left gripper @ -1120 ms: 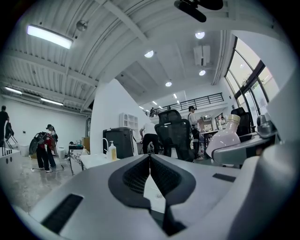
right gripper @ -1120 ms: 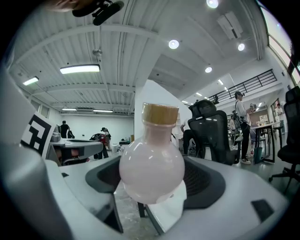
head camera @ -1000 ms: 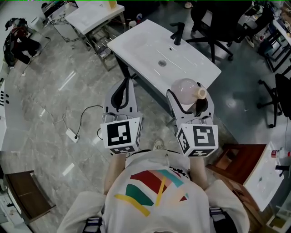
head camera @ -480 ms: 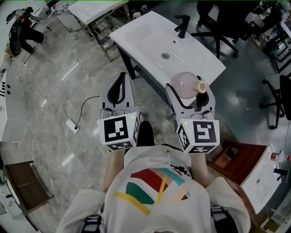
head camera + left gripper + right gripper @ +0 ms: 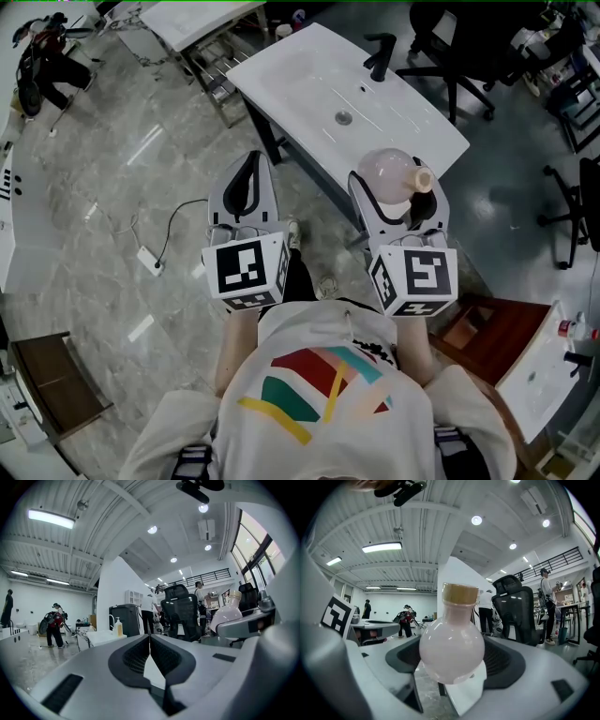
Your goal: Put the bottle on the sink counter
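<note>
A round pale-pink bottle (image 5: 386,175) with a tan cap (image 5: 423,179) sits between the jaws of my right gripper (image 5: 398,192), which is shut on its bulb. In the right gripper view the bottle (image 5: 451,646) stands upright, cap on top. It hangs just off the near edge of the white sink counter (image 5: 300,80), which has a basin, a drain (image 5: 343,117) and a black tap (image 5: 380,56). My left gripper (image 5: 248,183) is shut and empty over the floor left of the counter; its dark pads (image 5: 150,656) meet in the left gripper view.
Black office chairs (image 5: 450,47) stand behind the counter, and another chair (image 5: 577,202) is at the right. A white table (image 5: 192,19) is at the back left. A cable with a power strip (image 5: 150,262) lies on the grey floor. People (image 5: 54,630) stand far off.
The view has shifted so the counter sits slightly nearer and higher in frame. Both grippers stay level in front of me, the right still shut on the bottle.
</note>
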Motion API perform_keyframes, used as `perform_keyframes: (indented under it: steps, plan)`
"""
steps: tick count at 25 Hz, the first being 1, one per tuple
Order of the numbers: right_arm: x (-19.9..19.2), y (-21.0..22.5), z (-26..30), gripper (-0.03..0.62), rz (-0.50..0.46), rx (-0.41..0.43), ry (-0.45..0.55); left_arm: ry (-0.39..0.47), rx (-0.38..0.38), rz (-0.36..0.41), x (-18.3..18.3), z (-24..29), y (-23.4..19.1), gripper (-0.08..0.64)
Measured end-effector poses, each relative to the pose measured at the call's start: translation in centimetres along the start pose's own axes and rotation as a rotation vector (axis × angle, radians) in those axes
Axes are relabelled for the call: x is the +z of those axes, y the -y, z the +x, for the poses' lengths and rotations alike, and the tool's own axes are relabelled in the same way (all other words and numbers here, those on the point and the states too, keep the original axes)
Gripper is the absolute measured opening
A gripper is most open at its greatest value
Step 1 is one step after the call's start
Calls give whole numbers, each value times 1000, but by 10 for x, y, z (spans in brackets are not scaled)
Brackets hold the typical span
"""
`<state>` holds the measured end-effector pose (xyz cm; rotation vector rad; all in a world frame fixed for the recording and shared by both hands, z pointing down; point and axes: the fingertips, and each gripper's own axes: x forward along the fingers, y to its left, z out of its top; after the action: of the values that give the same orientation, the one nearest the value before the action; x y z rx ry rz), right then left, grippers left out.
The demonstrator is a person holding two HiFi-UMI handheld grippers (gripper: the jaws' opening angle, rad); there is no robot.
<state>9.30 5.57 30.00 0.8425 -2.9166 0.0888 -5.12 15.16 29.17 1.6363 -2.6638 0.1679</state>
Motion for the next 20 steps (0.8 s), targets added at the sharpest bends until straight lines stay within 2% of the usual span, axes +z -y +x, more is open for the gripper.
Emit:
perform_keyframes:
  steps: [10,20]
  plan:
    - [-1,12,33,390,-21,-34,-16,-6,-23,-22,-6,39,-10,18]
    - [4,29,106,390,-44,-102,-30,-14,-78,-34,-12,122,-36,18]
